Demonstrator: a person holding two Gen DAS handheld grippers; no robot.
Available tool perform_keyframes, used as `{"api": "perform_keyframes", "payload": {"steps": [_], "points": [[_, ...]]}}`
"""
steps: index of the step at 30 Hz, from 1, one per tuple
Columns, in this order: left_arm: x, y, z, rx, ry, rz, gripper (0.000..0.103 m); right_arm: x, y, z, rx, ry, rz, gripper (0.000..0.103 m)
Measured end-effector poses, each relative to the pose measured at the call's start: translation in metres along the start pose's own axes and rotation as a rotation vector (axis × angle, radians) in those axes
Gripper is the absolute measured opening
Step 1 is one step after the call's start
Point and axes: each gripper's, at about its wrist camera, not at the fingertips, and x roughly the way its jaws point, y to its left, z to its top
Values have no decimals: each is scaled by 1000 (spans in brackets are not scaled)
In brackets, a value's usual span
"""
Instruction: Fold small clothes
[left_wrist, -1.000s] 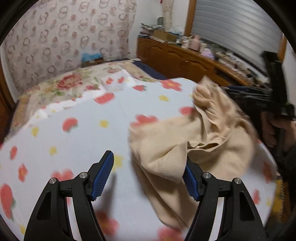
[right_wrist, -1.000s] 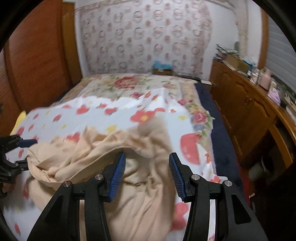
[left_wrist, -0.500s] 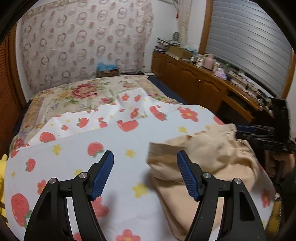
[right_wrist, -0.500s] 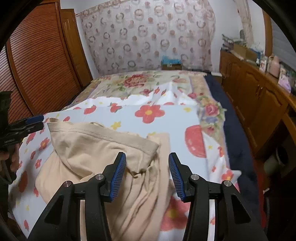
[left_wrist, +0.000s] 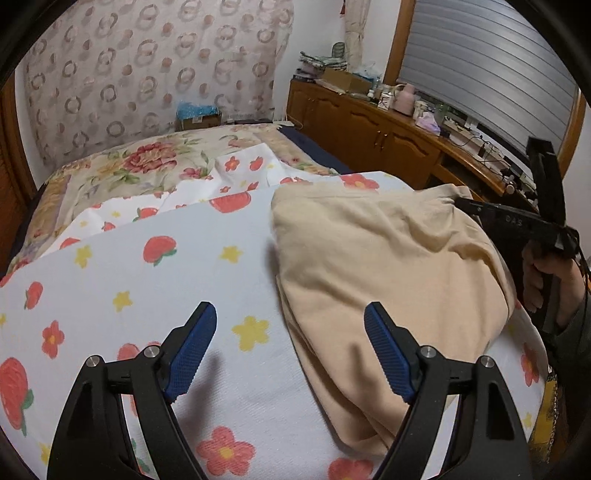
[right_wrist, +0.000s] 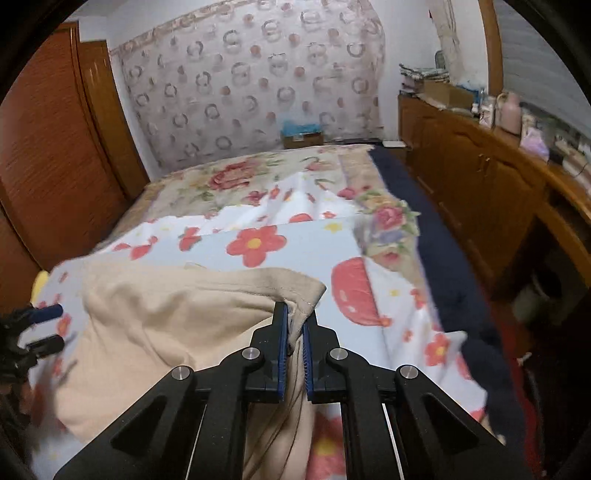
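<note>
A beige garment (left_wrist: 384, 266) lies bunched on the white flowered sheet (left_wrist: 155, 291) of a bed. My left gripper (left_wrist: 290, 347) is open and empty, hovering over the garment's near left edge. In the right wrist view my right gripper (right_wrist: 294, 325) is shut on the hemmed corner of the beige garment (right_wrist: 184, 306) and lifts it slightly. The right gripper also shows in the left wrist view (left_wrist: 517, 221) at the garment's far right side. The left gripper shows at the left edge of the right wrist view (right_wrist: 37, 328).
A floral quilt (left_wrist: 147, 162) covers the far part of the bed. A wooden cabinet (left_wrist: 376, 133) with clutter on top runs along the right. A wooden wardrobe (right_wrist: 55, 155) stands to the left. A cardboard box (right_wrist: 301, 138) sits by the patterned wall.
My right gripper has shut on the garment's hemmed corner; it was open before. My left gripper has let the cloth go and pulled back, staying open.
</note>
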Motion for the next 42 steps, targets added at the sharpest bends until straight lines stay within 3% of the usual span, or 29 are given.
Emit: {"api": "perform_keyframes", "payload": {"steps": [2,4,5,14,19,23,25,27,28,35,37,42], "points": [[1,0,-2,-11,8,-8,83,-2,3,0,-23,13,-7,9],[2,-2,-5,-15,20,-18,83,-7,4,-2,-35,21,-28,24],[2,-3,-6,-17,28,-19,83,-13,5,-3,-43,13,-33,26],[-12,-30,-23,40,37,-82,83,-82,23,-65,-124,13,131,26],[-12,-42,-33,102,57,-83,83,-82,24,-86,-180,71,177,26],[0,-44,-35,110,103,-61,75,-71,22,-88,-205,94,174,26],[7,-41,-34,101,125,-40,72,-69,22,-82,-215,98,172,23],[11,-39,-34,91,139,-23,69,-72,22,-79,-243,93,189,8],[11,-39,-34,92,137,-14,68,-78,25,-80,-251,92,197,7],[14,-40,-34,105,146,22,68,-110,6,-77,-265,53,127,3],[14,-39,-34,106,143,27,68,-116,-6,-75,-242,49,71,1],[12,-37,-34,93,139,17,68,-120,-30,-67,-125,17,43,5]]}}
